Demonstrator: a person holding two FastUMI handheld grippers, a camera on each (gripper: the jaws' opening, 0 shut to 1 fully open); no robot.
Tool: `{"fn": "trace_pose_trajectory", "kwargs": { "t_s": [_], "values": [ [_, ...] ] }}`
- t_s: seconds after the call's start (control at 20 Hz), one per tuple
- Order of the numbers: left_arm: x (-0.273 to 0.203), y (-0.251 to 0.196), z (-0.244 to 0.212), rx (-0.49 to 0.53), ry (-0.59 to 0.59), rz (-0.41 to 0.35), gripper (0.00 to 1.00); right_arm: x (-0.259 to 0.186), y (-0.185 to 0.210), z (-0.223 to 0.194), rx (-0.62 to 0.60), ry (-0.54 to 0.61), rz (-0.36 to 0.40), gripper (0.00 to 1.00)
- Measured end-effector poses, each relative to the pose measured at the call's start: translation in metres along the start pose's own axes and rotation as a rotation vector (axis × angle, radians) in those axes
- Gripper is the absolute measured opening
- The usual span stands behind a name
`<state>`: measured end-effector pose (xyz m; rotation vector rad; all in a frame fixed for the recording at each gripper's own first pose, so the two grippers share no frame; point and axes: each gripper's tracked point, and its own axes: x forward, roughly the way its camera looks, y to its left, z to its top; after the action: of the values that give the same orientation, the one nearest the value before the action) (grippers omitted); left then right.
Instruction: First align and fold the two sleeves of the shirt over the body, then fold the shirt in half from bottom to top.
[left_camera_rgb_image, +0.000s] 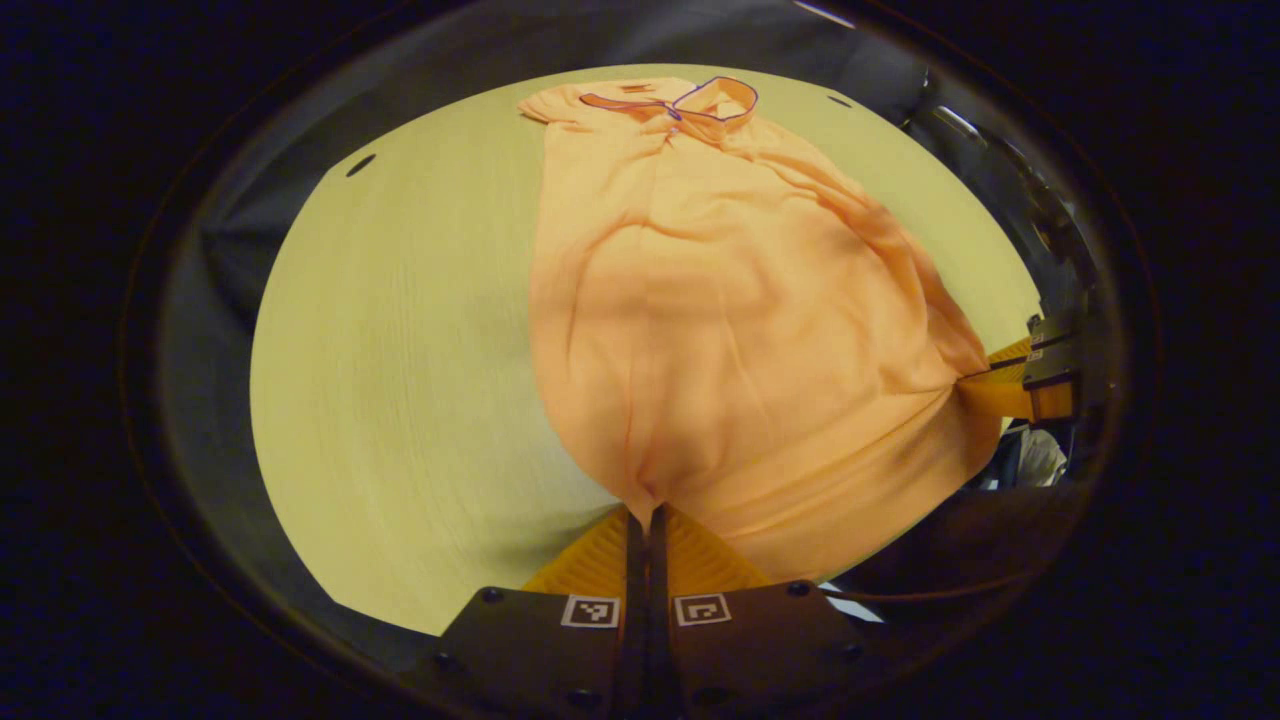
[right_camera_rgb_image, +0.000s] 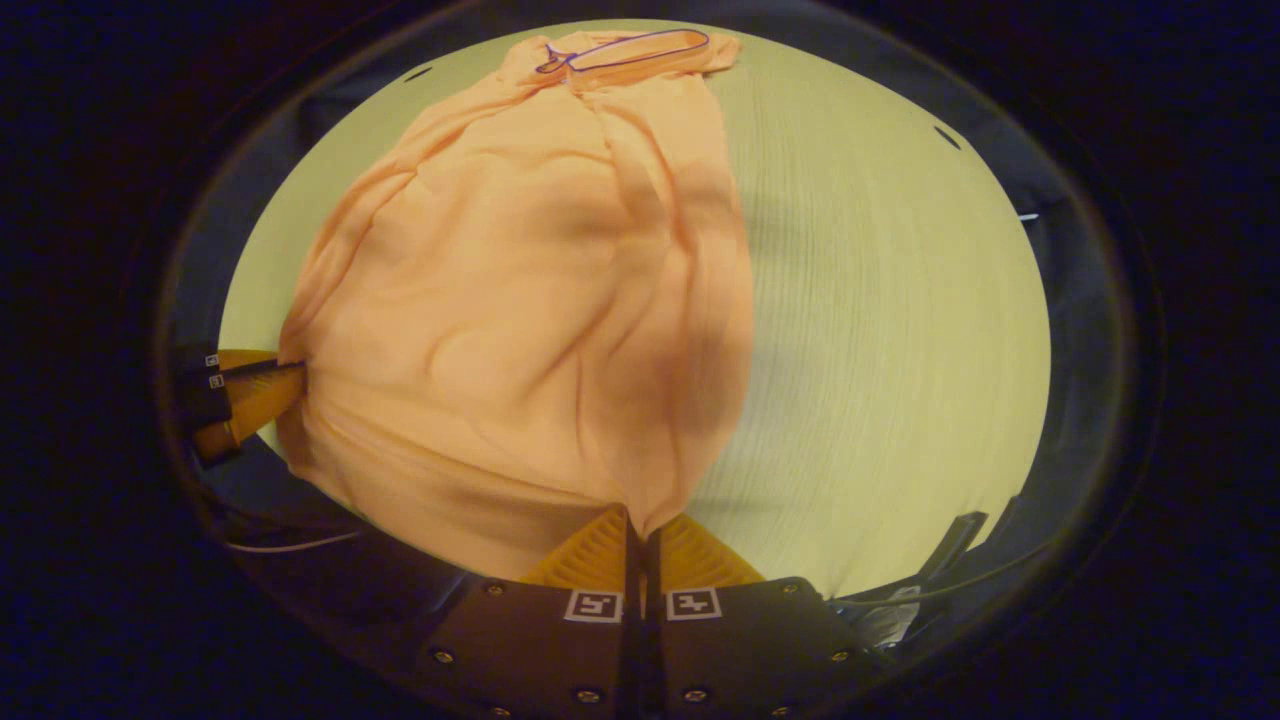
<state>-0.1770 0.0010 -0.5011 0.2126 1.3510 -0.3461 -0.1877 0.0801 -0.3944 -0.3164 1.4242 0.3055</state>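
An orange polo shirt (left_camera_rgb_image: 720, 300) lies lengthwise on the pale table, its collar (left_camera_rgb_image: 715, 98) at the far end, sleeves folded in over the body. My left gripper (left_camera_rgb_image: 647, 515) is shut on the shirt's bottom hem at one corner. In the right gripper view the same shirt (right_camera_rgb_image: 520, 300) stretches away toward the collar (right_camera_rgb_image: 640, 50), and my right gripper (right_camera_rgb_image: 638, 525) is shut on the other hem corner. Each view shows the other gripper pinching the hem at the side: the right gripper (left_camera_rgb_image: 985, 385) and the left gripper (right_camera_rgb_image: 290, 368). The hem is lifted and pulled taut between them.
The pale wooden table (left_camera_rgb_image: 400, 350) extends bare to one side of the shirt (right_camera_rgb_image: 900, 330). Its near edge runs just under both grippers. Small dark marks (left_camera_rgb_image: 360, 165) dot the far rim. A cable (right_camera_rgb_image: 290, 545) hangs below the table edge.
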Motion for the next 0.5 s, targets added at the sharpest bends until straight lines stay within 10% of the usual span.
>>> {"fn": "trace_pose_trajectory", "kwargs": {
  "t_s": [0.5],
  "values": [
    [-0.032,0.009,0.069,-0.273,-0.111,-0.065,0.06,-0.044,-0.013,0.050,0.103,-0.131,0.021,0.01]
  ]
}}
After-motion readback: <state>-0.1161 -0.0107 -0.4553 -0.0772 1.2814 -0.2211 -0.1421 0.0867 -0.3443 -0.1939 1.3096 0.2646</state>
